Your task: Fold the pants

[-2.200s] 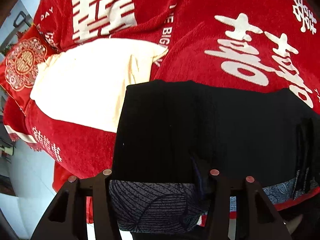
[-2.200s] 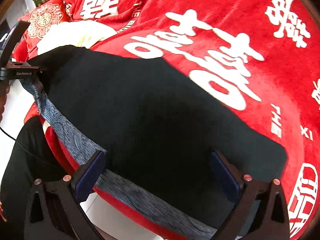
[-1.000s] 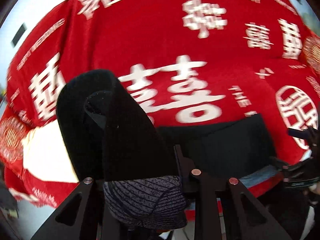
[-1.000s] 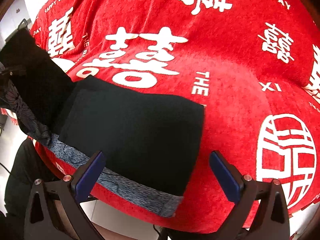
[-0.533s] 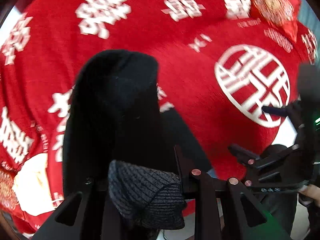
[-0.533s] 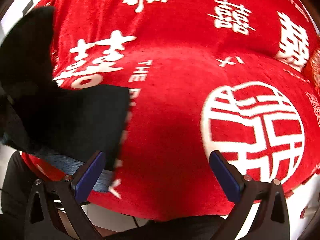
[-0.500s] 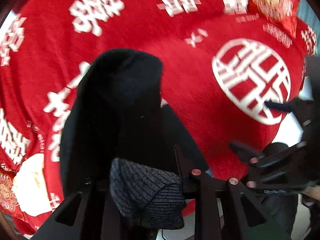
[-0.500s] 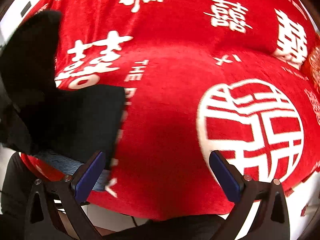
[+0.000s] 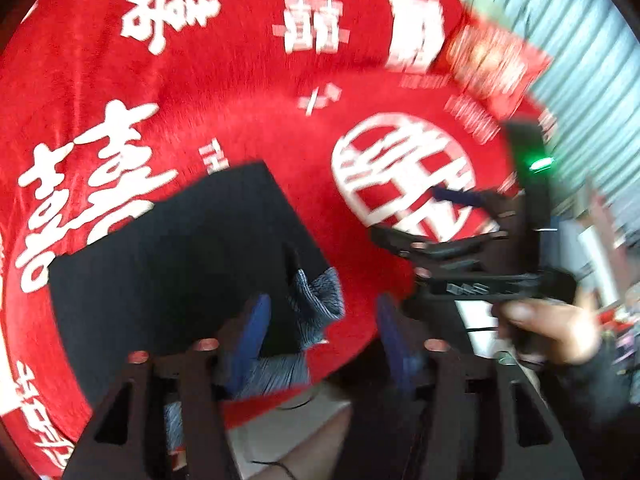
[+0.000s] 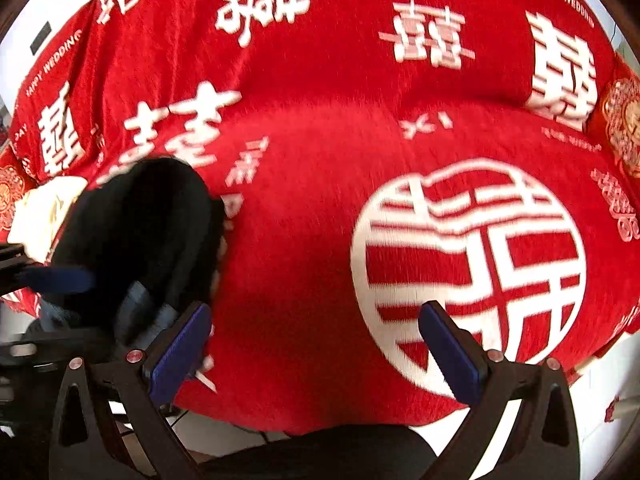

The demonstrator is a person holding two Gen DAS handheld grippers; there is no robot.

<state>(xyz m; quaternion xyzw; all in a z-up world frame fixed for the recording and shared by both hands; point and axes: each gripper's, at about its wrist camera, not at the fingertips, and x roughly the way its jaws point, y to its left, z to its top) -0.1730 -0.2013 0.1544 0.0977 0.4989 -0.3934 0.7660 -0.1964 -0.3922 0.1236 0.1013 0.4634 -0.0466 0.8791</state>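
The black pants (image 9: 172, 248) lie folded on the red blanket (image 9: 256, 92), with their blue-grey patterned waistband (image 9: 316, 300) at the near edge. My left gripper (image 9: 324, 332) is open just above that waistband, with nothing in it. My right gripper (image 10: 316, 344) is open and empty over bare blanket to the right of the pants (image 10: 136, 232). The right gripper also shows in the left wrist view (image 9: 460, 236), and one blue pad (image 10: 60, 280) of the left gripper shows in the right wrist view.
The red blanket (image 10: 320, 140) with white characters covers the whole bed. A cream cloth (image 10: 44, 212) lies at the far left beyond the pants. Red patterned cushions (image 10: 624, 132) sit at the bed's ends. The bed's front edge drops to a pale floor (image 9: 288, 428).
The left gripper carried the raised half of the pants over to the right, laid it down on the other half and opened. The right gripper stayed open and shifted right.
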